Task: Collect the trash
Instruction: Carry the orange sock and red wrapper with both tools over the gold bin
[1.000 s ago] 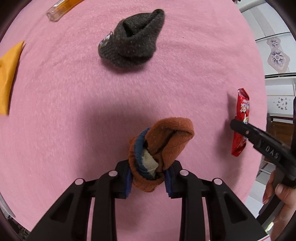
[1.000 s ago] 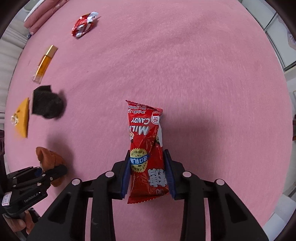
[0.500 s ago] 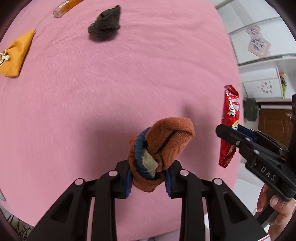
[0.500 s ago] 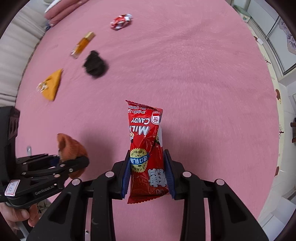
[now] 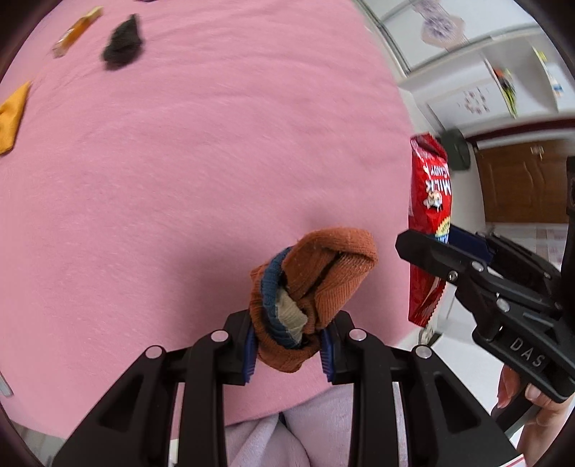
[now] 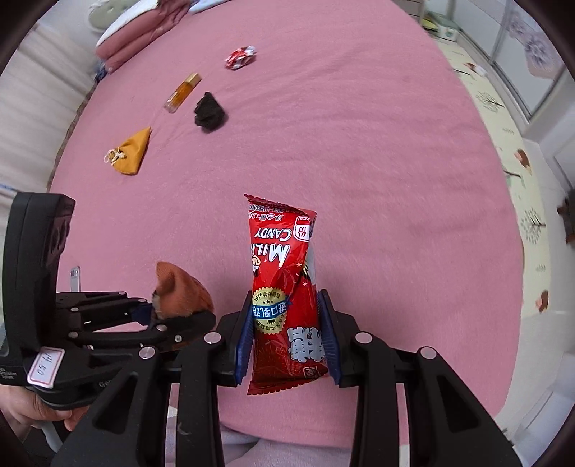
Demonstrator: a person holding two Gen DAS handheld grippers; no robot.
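My left gripper (image 5: 287, 350) is shut on a rolled orange sock (image 5: 312, 283) with a blue and beige inside, held above the pink bed (image 5: 179, 161). It also shows in the right wrist view (image 6: 181, 287). My right gripper (image 6: 287, 341) is shut on a red milk candy wrapper (image 6: 284, 283), held upright above the bed (image 6: 359, 143). The wrapper also shows in the left wrist view (image 5: 429, 215), to the right of the sock.
On the bed lie a dark grey sock (image 6: 209, 110), an amber bottle (image 6: 182, 92), a yellow pouch (image 6: 131, 152) and a crumpled red-white wrapper (image 6: 240, 57). Folded pink bedding (image 6: 140, 30) lies at the far end. A patterned floor mat (image 6: 517, 172) runs along the right side.
Both grippers have lifted higher and pulled back from the bed with their loads. The items on the bed look smaller and farther away. The bed's near edge is now in view.
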